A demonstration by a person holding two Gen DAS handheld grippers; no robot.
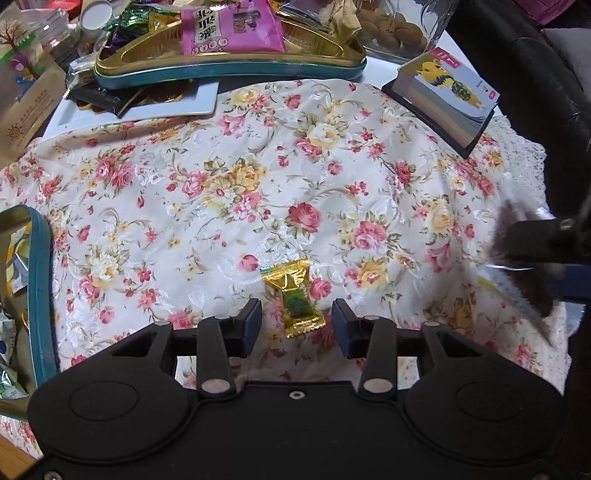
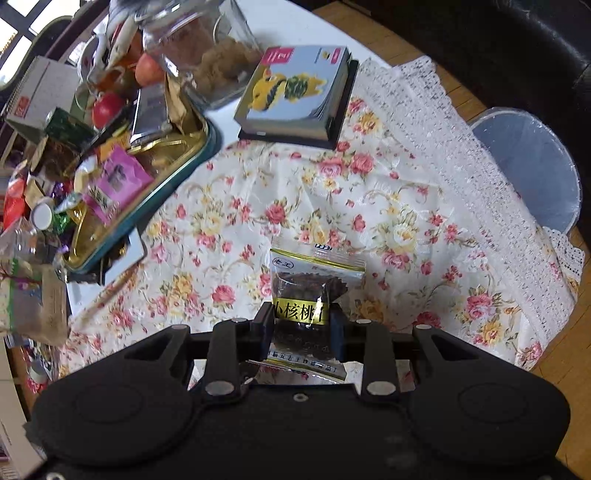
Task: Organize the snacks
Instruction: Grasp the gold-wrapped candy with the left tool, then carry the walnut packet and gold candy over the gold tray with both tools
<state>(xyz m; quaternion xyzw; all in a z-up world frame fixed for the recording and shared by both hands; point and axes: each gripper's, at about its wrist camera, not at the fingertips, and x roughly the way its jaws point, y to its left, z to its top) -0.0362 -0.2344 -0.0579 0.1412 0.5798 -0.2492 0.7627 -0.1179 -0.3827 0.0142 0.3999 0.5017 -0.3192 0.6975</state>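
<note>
Right gripper (image 2: 301, 326): jaws drawn in close on a clear packet of dark walnut pieces (image 2: 314, 291), pads pressing both sides at its gold label band, packet upright between them and clear of the floral cloth (image 2: 369, 192) below. Top of the packet standing above the fingertips, bottom seam tucked back toward the gripper body.

Left gripper (image 1: 296, 322): jaws roughly half open, holding nothing, pointed steeply down at a gold-and-green wrapped candy (image 1: 295, 299) lying flat on the cloth (image 1: 207, 192). Candy between the two fingertips, near end reaching in between the pads, gaps visible on both sides (no contact to be seen).

Outward from there: broad open stretch of cloth on the far side of the candy, bare of any item through the middle. At the far edge, a teal-rimmed gold tin (image 1: 229, 66) piled with snacks, a pink packet (image 1: 232, 26) on top, a white flat box (image 1: 140, 107) under its near left corner. Far right, a block of cards with a yellow figure (image 1: 447, 92) on a dark base, overlapping the cloth's corner. Near left, the rim of a second teal tin (image 1: 40, 295) holding packets. Right side, blurred: the right gripper with its packet (image 1: 524, 280), above the lace border (image 1: 524, 147).

From the right wrist view, lace edge (image 2: 443, 122) hanging past the table, a pale bin (image 2: 532, 166) on the wooden floor beyond it, a glass jar (image 2: 207, 48) far left of the cards (image 2: 295, 92).
</note>
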